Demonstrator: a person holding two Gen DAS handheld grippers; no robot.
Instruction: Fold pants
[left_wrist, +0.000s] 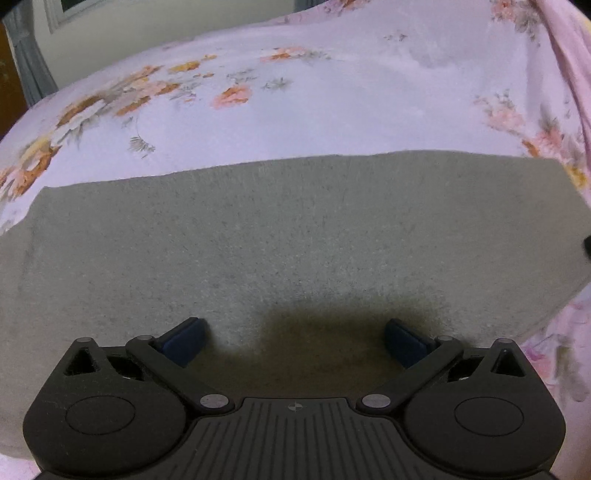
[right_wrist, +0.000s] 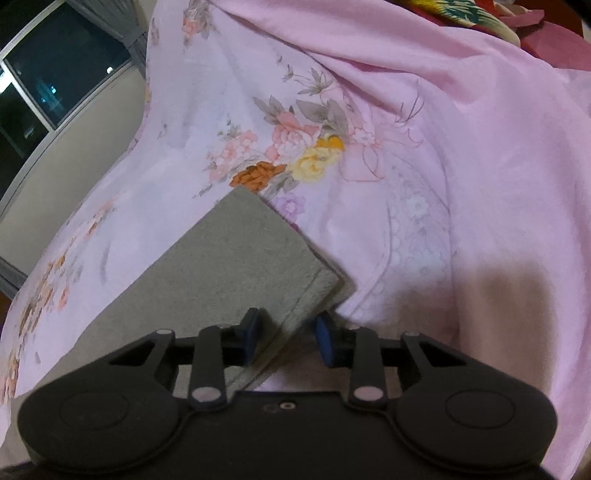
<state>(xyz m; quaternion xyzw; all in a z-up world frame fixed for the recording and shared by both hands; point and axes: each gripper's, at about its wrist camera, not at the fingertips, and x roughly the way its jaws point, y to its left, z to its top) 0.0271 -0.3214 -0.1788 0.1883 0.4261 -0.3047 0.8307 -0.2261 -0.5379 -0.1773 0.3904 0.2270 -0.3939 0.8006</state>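
Note:
The grey pants (left_wrist: 295, 229) lie flat in a wide band on a pink floral bedsheet (left_wrist: 332, 103). My left gripper (left_wrist: 295, 341) is open wide, its blue pads apart, low over the near part of the pants. In the right wrist view one end of the pants (right_wrist: 236, 266) shows with a stitched hem and a corner pointing right. My right gripper (right_wrist: 286, 339) is open, its jaws standing either side of that hem edge; nothing is clamped.
The pink floral sheet (right_wrist: 443, 166) rises in folds to the right and back. A window (right_wrist: 55, 74) and a pale wall stand at the far left. A colourful cloth (right_wrist: 480, 18) lies at the top right.

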